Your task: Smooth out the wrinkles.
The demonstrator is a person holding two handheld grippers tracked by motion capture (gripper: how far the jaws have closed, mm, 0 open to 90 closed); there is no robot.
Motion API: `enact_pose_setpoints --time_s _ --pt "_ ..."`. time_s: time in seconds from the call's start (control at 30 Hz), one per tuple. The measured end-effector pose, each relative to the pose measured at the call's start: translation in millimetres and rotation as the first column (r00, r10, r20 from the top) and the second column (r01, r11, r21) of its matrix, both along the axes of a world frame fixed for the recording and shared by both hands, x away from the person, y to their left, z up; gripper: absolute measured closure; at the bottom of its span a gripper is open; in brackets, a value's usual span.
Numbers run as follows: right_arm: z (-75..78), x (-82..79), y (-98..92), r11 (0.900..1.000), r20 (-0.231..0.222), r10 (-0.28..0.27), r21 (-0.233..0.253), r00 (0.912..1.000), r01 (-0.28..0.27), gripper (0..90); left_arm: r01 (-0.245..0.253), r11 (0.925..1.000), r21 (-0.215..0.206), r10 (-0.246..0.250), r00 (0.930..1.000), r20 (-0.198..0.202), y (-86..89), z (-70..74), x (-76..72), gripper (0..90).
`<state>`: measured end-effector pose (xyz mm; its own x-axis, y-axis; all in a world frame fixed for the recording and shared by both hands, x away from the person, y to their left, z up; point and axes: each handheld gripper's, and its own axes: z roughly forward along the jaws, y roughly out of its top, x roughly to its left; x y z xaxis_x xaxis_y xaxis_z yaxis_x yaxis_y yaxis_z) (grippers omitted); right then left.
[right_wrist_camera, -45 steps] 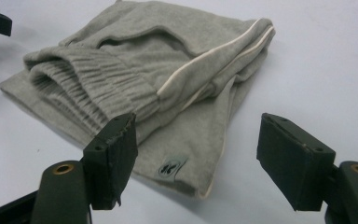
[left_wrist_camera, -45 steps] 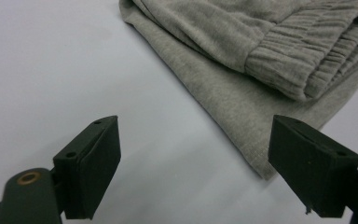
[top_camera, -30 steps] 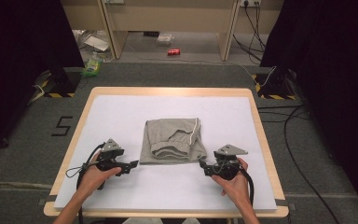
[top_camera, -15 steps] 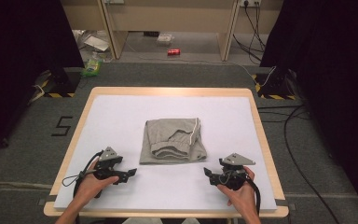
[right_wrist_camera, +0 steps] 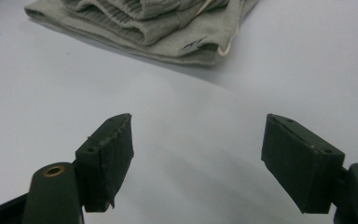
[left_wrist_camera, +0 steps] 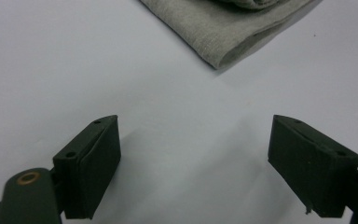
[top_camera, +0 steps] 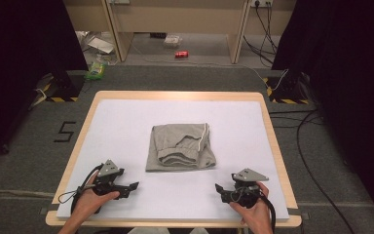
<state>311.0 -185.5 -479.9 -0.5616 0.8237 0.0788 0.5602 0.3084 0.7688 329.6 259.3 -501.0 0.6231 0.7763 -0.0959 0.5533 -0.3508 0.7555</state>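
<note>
Folded grey knit shorts (top_camera: 181,146), ribbed waistband, on smooth white table (top_camera: 126,126); left claw (top_camera: 131,186) & right claw (top_camera: 220,189) both released.

Both grippers (top_camera: 129,186) (top_camera: 219,189) are showing black bodies under grey three-cornered plates. Black cables are trailing behind. Brass rivets are glinting beside the jaws.
</note>
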Motion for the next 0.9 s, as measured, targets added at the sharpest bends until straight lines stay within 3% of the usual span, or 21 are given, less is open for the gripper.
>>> enact_pose_setpoints --time_s 0.37,0.47,0.8,0.9 --pt "-7.2 -13.3 -2.9 0.999 -0.016 -0.007 -0.031 0.9998 0.007 22.7 -0.006 0.9989 0.047 0.003 0.9986 0.052 3.4 -1.3 -18.3 16.5" --pt "-9.8 -16.5 -4.0 0.999 -0.02 -0.014 -0.045 0.9997 0.013 20.8 -0.004 0.9981 0.061 0.001 0.9992 0.041 4.2 -2.4 -22.2 16.5" --pt "-15.8 -26.7 -4.7 0.994 -0.014 -0.022 -0.11 0.9997 0.02 18.8 -0.001 0.9985 0.054 -0.002 0.9988 0.049 11.6 -3.9 -34.0 15.5" --pt "-17.0 -29.3 -5.3 0.994 -0.007 -0.023 -0.105 0.9997 0.022 18.0 -0.005 0.999 0.044 0.002 0.9979 0.064 12.5 -6.1 -35.8 15.2"
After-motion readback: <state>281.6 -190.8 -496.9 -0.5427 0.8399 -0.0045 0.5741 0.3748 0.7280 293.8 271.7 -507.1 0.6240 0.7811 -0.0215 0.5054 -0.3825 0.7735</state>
